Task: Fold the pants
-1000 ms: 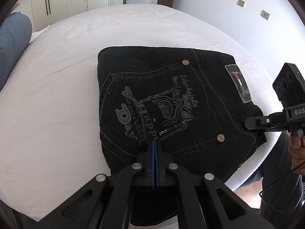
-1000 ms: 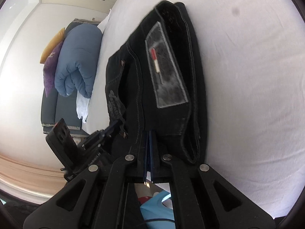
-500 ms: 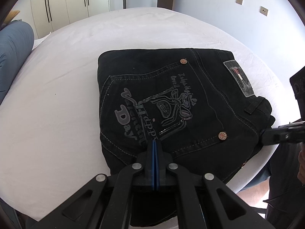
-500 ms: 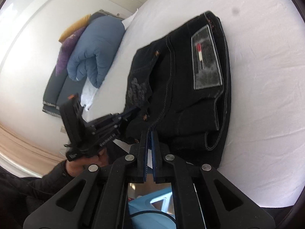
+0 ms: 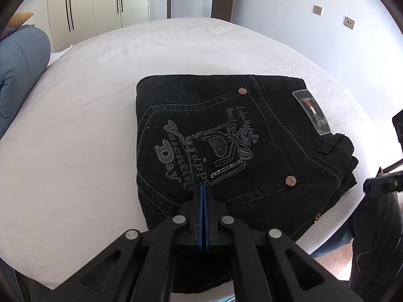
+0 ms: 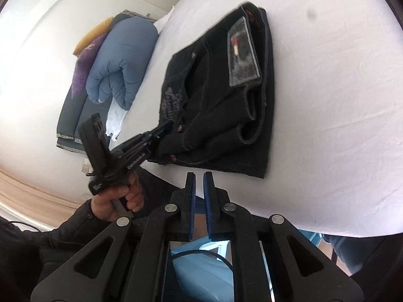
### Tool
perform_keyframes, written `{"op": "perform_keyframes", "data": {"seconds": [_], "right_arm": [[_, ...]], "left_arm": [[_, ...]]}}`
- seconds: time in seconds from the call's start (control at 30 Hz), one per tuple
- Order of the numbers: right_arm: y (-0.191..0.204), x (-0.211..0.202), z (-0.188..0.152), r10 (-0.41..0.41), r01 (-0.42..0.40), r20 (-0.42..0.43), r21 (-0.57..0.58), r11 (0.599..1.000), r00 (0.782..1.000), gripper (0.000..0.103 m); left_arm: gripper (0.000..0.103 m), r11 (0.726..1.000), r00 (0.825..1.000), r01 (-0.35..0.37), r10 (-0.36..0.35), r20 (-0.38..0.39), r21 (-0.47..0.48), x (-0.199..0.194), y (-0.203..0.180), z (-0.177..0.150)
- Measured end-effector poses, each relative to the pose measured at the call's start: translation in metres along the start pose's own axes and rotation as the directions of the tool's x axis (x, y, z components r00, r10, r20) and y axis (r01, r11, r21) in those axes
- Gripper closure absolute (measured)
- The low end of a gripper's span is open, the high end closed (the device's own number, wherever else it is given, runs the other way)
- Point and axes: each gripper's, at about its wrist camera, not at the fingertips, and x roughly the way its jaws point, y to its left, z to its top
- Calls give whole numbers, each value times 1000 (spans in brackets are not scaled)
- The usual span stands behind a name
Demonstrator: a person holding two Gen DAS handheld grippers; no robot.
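Observation:
Black jeans (image 5: 226, 146) lie folded into a compact stack on the white bed (image 5: 75, 138), back pocket print and waist patch facing up. They also show in the right wrist view (image 6: 221, 105). My left gripper (image 5: 203, 187) is shut with its blue pads together, just over the near edge of the jeans; I cannot tell whether it touches them. It shows in the right wrist view (image 6: 163, 128) at the pile's near left corner. My right gripper (image 6: 199, 176) is slightly open and empty, off the bed's edge, clear of the jeans. It shows at the far right of the left wrist view (image 5: 377, 186).
A rolled blue duvet (image 6: 121, 60) with purple and yellow cushions sits at the head of the bed. White wardrobes (image 5: 95, 7) and a door stand beyond the bed. The person's dark trousers (image 5: 372, 239) are by the right edge.
My right gripper has let go of the waistband, drawn back off the bed edge and opened slightly. My left gripper has stayed shut at the near edge. The jeans now lie flatter.

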Motion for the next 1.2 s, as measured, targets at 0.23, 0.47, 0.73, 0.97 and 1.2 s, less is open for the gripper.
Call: {"op": "perform_keyframes", "data": {"seconds": [0.23,0.47,0.73,0.97,1.2], "right_arm": [[20,-31,52,26,-20,178,-32,999,984,45],[-40,-29,89,-91,63,150,182,981,985,29],[-68,0,100,-100,86,52,225,970,994,40],[-77,23,112,-145,142,-6,239,961,989,70],[-62,26,112,-196,193,0,176,965,981,82]], "left_arm": [[25,992,997,-20,28,66,-124,-40,35,3],[25,973,992,47,-71,-100,-224,5,78,19],[26,965,964,129,-176,-199,-230,39,80,43],[47,961,950,151,-206,-236,-231,53,75,50],[72,960,947,166,-219,-234,-227,46,74,51]]}}
